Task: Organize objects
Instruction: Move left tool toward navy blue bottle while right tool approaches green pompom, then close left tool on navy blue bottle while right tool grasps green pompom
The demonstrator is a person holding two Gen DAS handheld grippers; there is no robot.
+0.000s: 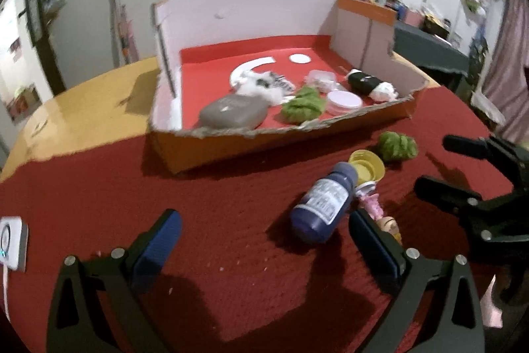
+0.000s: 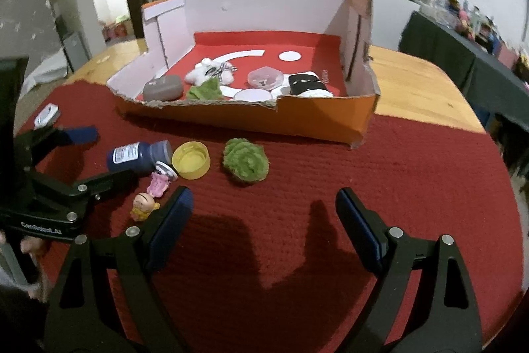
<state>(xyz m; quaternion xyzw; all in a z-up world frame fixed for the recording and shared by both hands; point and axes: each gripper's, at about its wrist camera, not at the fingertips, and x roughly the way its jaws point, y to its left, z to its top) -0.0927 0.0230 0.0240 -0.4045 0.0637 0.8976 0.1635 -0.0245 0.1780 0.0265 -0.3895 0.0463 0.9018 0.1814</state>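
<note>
Both the left tool [image 1: 264, 240] and right tool [image 2: 264, 214] gape apart, empty; the box [image 2: 317, 118] wall partly hides what may be a white lid [image 2: 253, 95].

My fingers [image 2: 180, 214] are blue-padded; the bottle [image 2: 139, 156] dark blue, cap [image 2: 191, 160] yellow, box [image 2: 317, 118] orange, surface cloth [image 2: 330, 174] red.

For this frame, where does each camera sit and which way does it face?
Left wrist: on the left hand-held gripper, low over the red mat, facing the cardboard box; its open fingers and the right hand-held gripper show.
Right wrist: on the right hand-held gripper, facing the same box; the left hand-held gripper shows.
Shared: box, blue bottle, yellow cap.
</note>
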